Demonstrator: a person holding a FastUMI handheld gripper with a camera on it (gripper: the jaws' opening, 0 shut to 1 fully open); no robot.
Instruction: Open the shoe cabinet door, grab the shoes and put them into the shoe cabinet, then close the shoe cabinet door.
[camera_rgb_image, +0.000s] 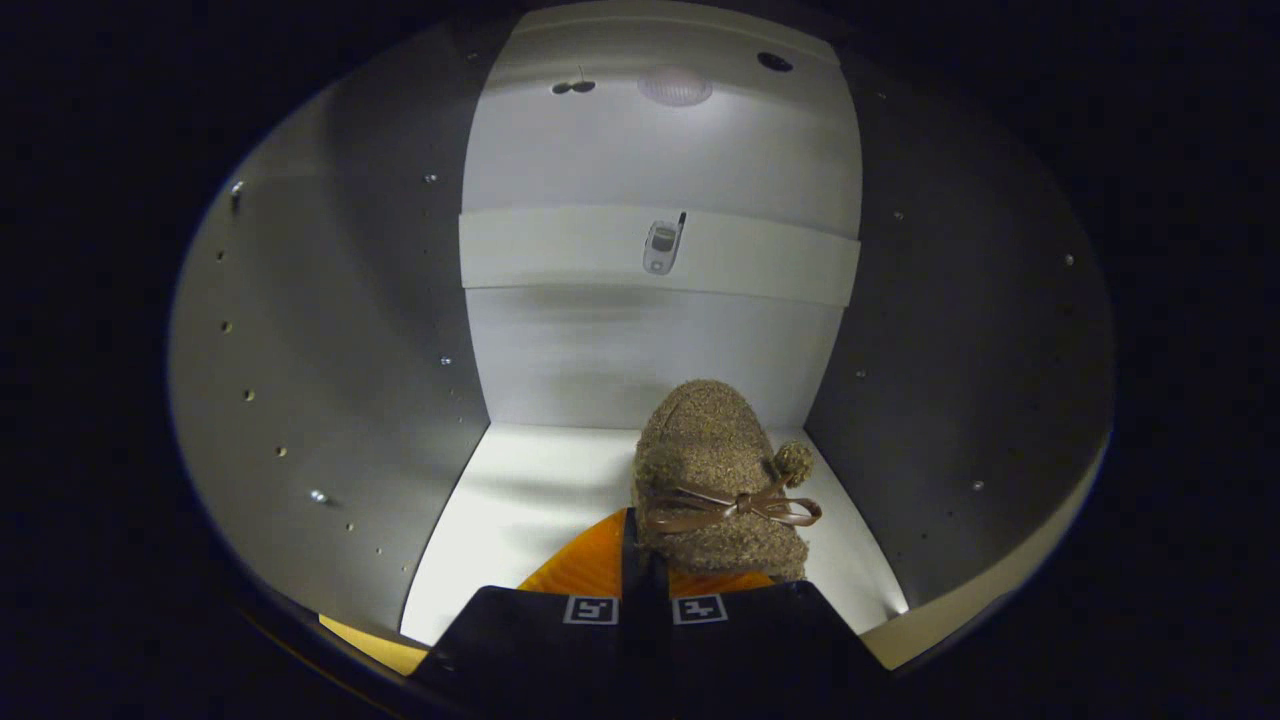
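One fuzzy brown slipper (715, 470) with a thin brown leather bow across its top sits inside the white shoe cabinet (330, 330), its toe pointing toward the back panel, right of centre on the pale floor of the cabinet and nearer the right side wall than the left. The gripper (645, 545) reaches in just behind it, its fingers drawn close together with hardly a gap between them, and the heel end of the slipper seems pinched there, though the exact contact is hidden by the fuzzy fabric, so whether both fingers press on it cannot be told. Likely risks follow from that soft hold: if the fingers part before the sole rests flat, the slipper may tip or roll against the right wall; if they pull back while the bow or pile is snagged, it could be dragged out toward the front edge. Left too close to that edge, its heel might block the door from closing. A white crossbar (560, 250) on the back panel poses no obstacle here.
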